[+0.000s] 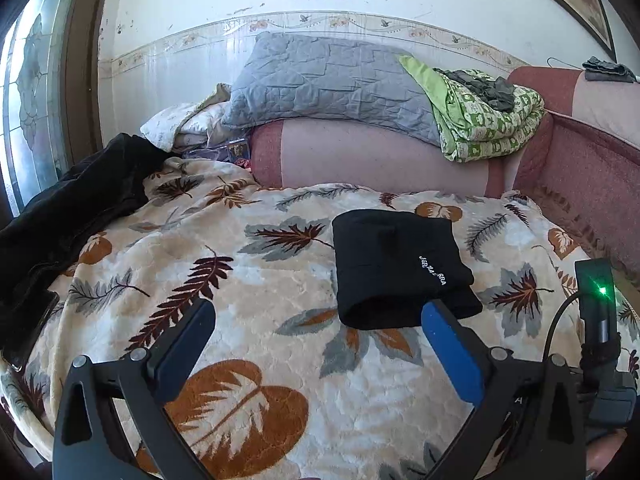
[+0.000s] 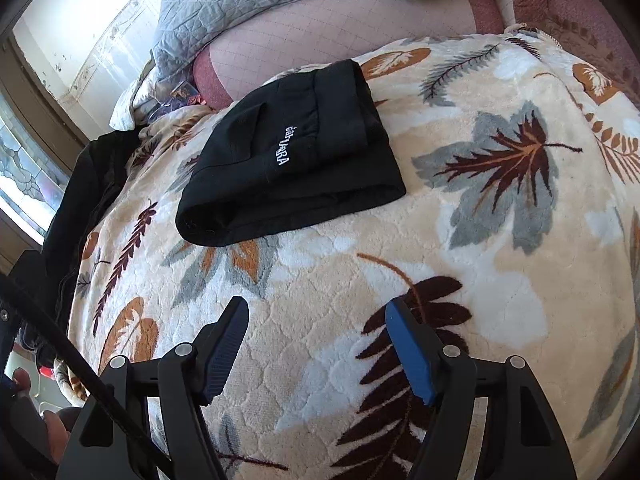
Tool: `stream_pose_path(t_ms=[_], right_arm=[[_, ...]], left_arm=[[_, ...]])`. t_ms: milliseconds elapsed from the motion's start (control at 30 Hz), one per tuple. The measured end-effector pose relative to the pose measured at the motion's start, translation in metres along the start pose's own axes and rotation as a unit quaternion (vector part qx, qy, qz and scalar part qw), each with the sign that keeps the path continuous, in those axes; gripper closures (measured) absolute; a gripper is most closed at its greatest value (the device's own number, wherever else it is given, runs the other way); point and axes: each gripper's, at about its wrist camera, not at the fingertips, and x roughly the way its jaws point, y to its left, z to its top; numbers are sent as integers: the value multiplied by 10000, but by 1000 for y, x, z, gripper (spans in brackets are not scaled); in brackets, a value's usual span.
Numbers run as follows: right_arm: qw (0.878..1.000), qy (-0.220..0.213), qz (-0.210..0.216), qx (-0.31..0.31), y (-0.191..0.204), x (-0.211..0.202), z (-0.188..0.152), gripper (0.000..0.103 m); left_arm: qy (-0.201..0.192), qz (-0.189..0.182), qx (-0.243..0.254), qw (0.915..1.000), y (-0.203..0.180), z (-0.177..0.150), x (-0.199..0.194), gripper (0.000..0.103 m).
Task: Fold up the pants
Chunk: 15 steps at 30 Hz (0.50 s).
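The black pants (image 1: 400,268) are lying folded into a compact, thick rectangle on the leaf-patterned blanket (image 1: 248,360) covering the bed, white lettering showing on the top layer and stacked fold edges facing the cameras. The left tool (image 1: 318,312) is hovering spread wide just short of the bundle, gripping nothing. The right tool (image 2: 318,314) is likewise hanging spread and empty, apart from the pants (image 2: 292,156).

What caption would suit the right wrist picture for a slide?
Open right gripper hovers over a leaf-print blanket, short of the folded black pants.
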Motion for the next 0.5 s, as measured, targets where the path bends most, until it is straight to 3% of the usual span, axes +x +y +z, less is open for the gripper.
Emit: stream_pose_path(t_ms=[500], right_arm=[[9993, -2, -210, -314, 8, 10, -1, 23]], left_arm=[[933, -187, -279, 9951, 9, -13, 38, 0]])
